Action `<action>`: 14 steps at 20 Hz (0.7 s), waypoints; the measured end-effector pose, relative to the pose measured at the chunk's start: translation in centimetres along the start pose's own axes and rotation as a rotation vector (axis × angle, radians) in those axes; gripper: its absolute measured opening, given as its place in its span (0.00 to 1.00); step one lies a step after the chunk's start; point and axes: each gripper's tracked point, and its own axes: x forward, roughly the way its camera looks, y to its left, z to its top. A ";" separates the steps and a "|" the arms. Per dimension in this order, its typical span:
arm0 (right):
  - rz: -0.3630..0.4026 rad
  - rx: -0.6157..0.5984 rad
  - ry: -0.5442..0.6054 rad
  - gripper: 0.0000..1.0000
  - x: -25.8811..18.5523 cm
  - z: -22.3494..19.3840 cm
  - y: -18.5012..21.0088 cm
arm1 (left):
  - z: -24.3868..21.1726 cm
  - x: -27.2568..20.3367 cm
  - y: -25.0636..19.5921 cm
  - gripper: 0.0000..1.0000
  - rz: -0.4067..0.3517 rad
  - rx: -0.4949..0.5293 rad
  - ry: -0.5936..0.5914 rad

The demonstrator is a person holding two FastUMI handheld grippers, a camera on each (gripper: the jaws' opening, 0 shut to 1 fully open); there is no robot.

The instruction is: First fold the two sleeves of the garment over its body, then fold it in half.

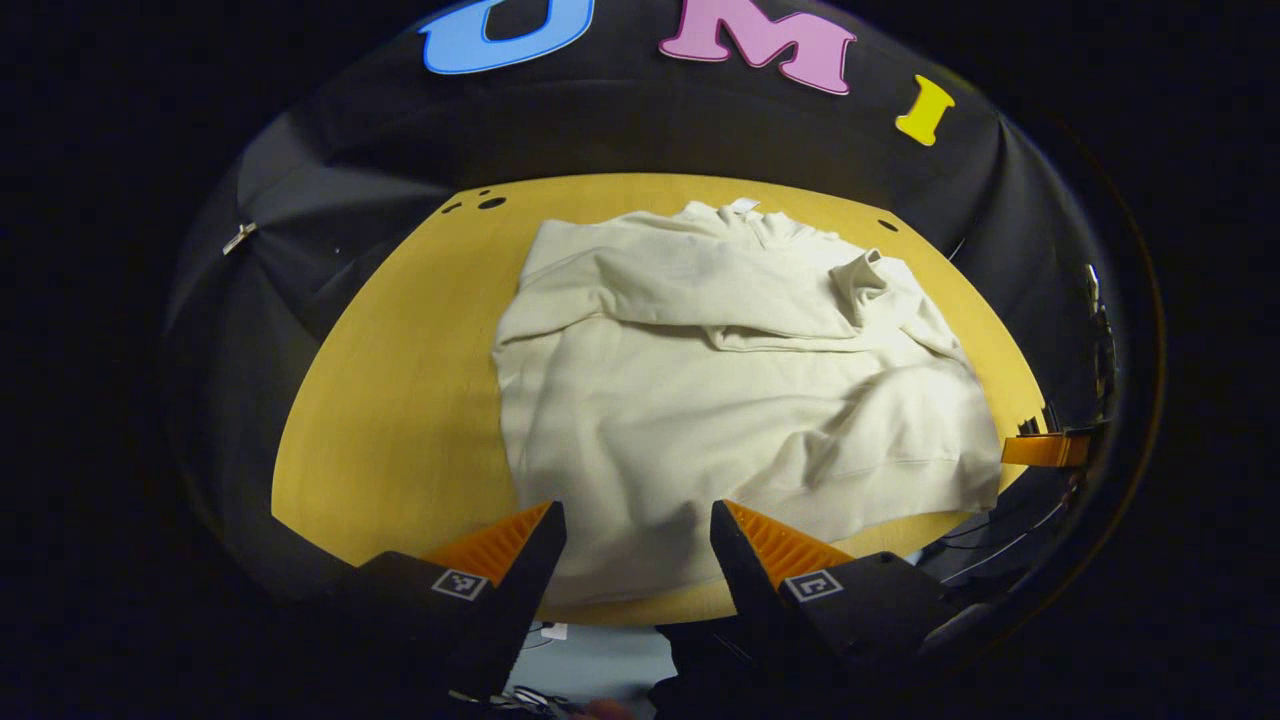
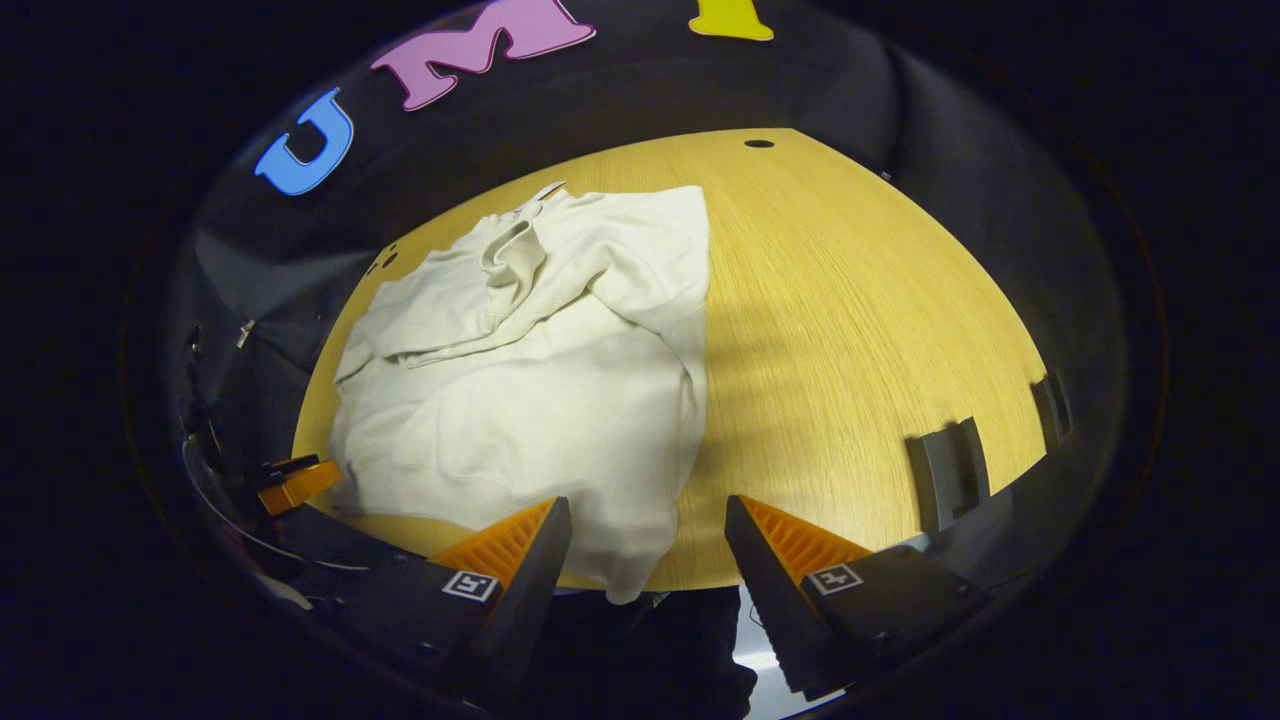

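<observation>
A cream sweatshirt [image 1: 700,400] lies flat on the yellow wooden table [image 1: 400,400], collar toward the far wall. Both sleeves lie across its chest, and one cuff [image 1: 860,275] sticks up at the right. My left gripper [image 1: 637,530] hovers open over the near hem, with nothing between its fingers. In the right gripper view the sweatshirt [image 2: 540,390] covers the table's left half, and a corner of the hem [image 2: 630,575] hangs over the near edge. My right gripper [image 2: 648,520] stands open above that corner, gripping nothing. The left gripper [image 2: 295,482] shows at the far left of that view.
Bare tabletop [image 2: 860,330] stretches to the right of the garment. Two dark brackets [image 2: 945,470] sit on the table's right edge. Small holes [image 1: 490,203] mark the far corners. The black cloth wall [image 1: 640,130] closes the back.
</observation>
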 end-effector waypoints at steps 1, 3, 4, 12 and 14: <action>-0.001 -0.005 0.007 0.97 0.3 -0.2 0.3 | -0.3 0.2 0.5 0.92 0.012 -0.003 0.007; -0.005 -0.012 0.020 0.97 1.1 -0.5 0.7 | -1.1 0.9 1.1 0.92 0.016 -0.005 0.036; -0.013 -0.018 0.030 0.96 1.5 -0.7 0.7 | -1.5 1.5 1.6 0.92 0.022 0.000 0.055; -0.101 -0.167 0.078 0.97 4.1 -0.6 1.2 | -2.9 2.7 2.5 0.95 0.030 0.015 0.119; -0.108 -0.215 0.073 0.96 4.5 -0.4 1.7 | -2.8 2.7 2.5 0.95 0.036 -0.005 0.097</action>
